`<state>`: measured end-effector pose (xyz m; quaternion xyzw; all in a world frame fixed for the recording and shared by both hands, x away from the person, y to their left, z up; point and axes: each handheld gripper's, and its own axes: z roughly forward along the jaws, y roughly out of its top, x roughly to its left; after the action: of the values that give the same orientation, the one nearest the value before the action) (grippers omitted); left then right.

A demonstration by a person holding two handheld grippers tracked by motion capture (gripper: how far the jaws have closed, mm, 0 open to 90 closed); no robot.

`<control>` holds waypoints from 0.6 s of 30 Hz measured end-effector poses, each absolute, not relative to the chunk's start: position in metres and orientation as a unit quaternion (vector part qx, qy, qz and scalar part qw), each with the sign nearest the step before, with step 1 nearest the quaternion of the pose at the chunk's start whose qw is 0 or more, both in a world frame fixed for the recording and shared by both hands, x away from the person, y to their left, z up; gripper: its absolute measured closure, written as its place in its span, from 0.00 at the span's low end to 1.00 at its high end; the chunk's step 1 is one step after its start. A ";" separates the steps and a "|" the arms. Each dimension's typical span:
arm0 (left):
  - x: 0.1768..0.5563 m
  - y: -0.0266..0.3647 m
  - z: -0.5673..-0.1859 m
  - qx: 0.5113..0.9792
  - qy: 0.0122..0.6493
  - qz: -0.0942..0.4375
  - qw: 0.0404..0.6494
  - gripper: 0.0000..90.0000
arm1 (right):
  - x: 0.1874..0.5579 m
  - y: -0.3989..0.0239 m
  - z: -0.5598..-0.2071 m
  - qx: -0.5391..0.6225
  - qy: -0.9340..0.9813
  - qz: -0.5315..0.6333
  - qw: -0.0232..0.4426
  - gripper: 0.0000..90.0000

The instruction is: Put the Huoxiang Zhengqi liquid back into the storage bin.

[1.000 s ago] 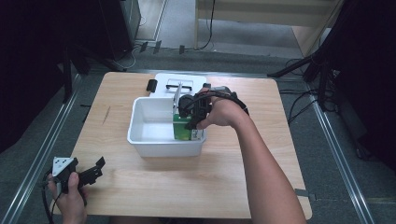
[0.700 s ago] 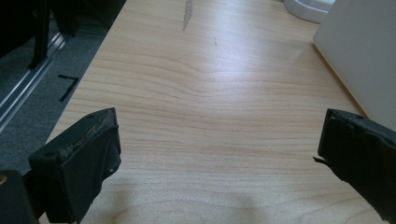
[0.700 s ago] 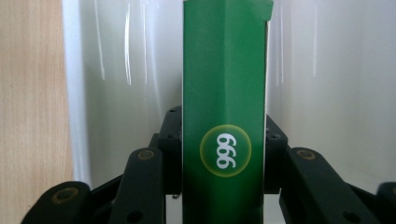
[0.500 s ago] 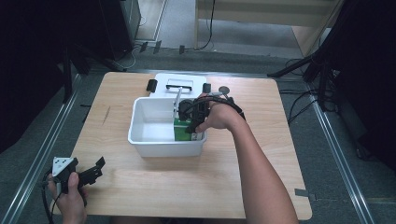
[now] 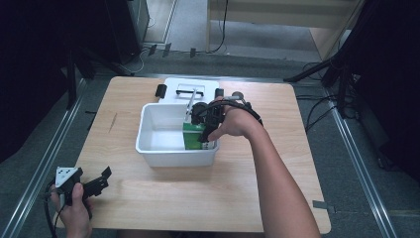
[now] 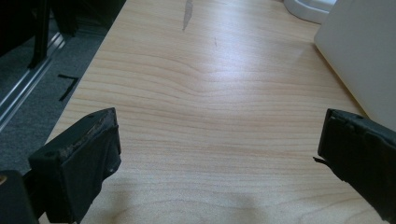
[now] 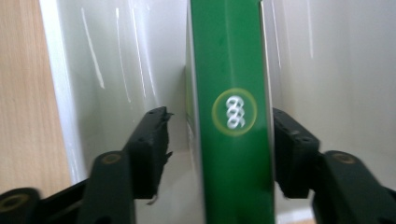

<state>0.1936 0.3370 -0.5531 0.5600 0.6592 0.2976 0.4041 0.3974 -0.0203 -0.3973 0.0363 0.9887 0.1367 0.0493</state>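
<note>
One green carton [image 7: 231, 116] stands upright in the white bin [image 5: 148, 148], right hand-held gripper [image 7: 219, 149] just released around it.

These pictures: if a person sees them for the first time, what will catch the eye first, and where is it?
Probably the green carton, bright against the white bin it stands in at the middle of the wooden table. The right gripper is over it; its jaws have just been opening, the carton between them with a gap on one side. The left gripper rests open at the table's near left corner.
</note>
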 end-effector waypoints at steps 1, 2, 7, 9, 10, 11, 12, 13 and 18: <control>0.194 0.337 -0.553 0.560 0.659 0.298 0.404 0.00 | 0.397 -0.021 -0.395 0.048 0.988 0.141 0.046 0.41; 0.194 0.337 -0.553 0.560 0.659 0.298 0.404 0.00 | 0.397 -0.021 -0.395 0.048 0.988 0.141 0.046 0.41; 0.194 0.337 -0.553 0.560 0.659 0.298 0.404 0.00 | 0.395 -0.026 -0.374 0.107 0.978 0.169 0.061 0.33; 0.194 0.337 -0.553 0.560 0.659 0.298 0.403 0.00 | 0.394 -0.029 -0.367 0.126 0.974 0.177 0.065 0.31; 0.194 0.337 -0.553 0.560 0.659 0.298 0.403 0.00 | 0.393 -0.031 -0.364 0.135 0.971 0.183 0.070 0.31; 0.194 0.337 -0.553 0.561 0.659 0.298 0.403 0.00 | 0.393 -0.032 -0.362 0.142 0.970 0.186 0.071 0.31; 0.194 0.337 -0.553 0.560 0.659 0.298 0.403 0.00 | 0.392 -0.034 -0.359 0.147 0.968 0.188 0.074 0.30; 0.194 0.337 -0.553 0.561 0.659 0.298 0.403 0.00 | 0.390 -0.036 -0.357 0.153 0.966 0.193 0.076 0.29; 0.193 0.337 -0.553 0.561 0.659 0.300 0.402 0.00 | 0.385 -0.050 -0.350 0.187 0.953 0.225 0.083 0.27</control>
<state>0.1935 0.3366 -0.5529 0.5608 0.6589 0.2997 0.4020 0.3847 -0.0497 -0.3501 0.1871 0.9527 0.2246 0.0829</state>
